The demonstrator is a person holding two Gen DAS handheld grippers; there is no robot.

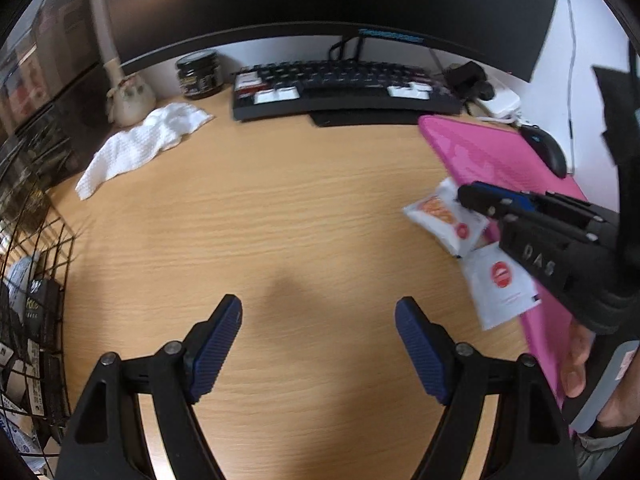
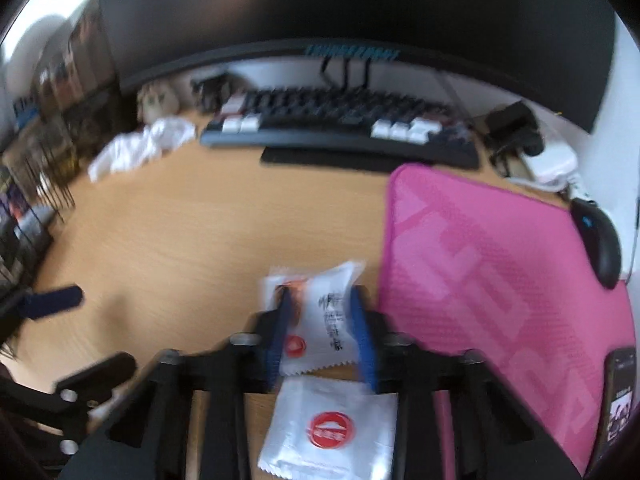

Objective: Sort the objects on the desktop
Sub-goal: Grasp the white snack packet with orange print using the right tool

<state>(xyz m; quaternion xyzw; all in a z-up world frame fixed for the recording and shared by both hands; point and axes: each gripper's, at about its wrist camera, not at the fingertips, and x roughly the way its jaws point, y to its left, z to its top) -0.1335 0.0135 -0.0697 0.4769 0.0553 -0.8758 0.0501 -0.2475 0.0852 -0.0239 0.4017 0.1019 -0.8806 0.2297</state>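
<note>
The right gripper has its blue pads clamped on a white sachet, one pad on each long side, so the packet sits between the fingers with its far end sticking out past the tips. A second white packet with a red round mark lies flat on the desk, just below the held one and under the gripper's frame. Both packets are beside the left edge of the pink mat.

From the left wrist view, the sachet and the second packet lie well to the right of the left gripper, whose jaws stand wide apart over bare wood with nothing between them.

A black wire basket at the left edge of the desk holds small packets and dark boxes; what they are I cannot tell. A dark jar stands near the keyboard, contents unseen. A white towel lies crumpled left of the keyboard, a mouse rests on the mat's far right side, and a phone lies at its near right corner
</note>
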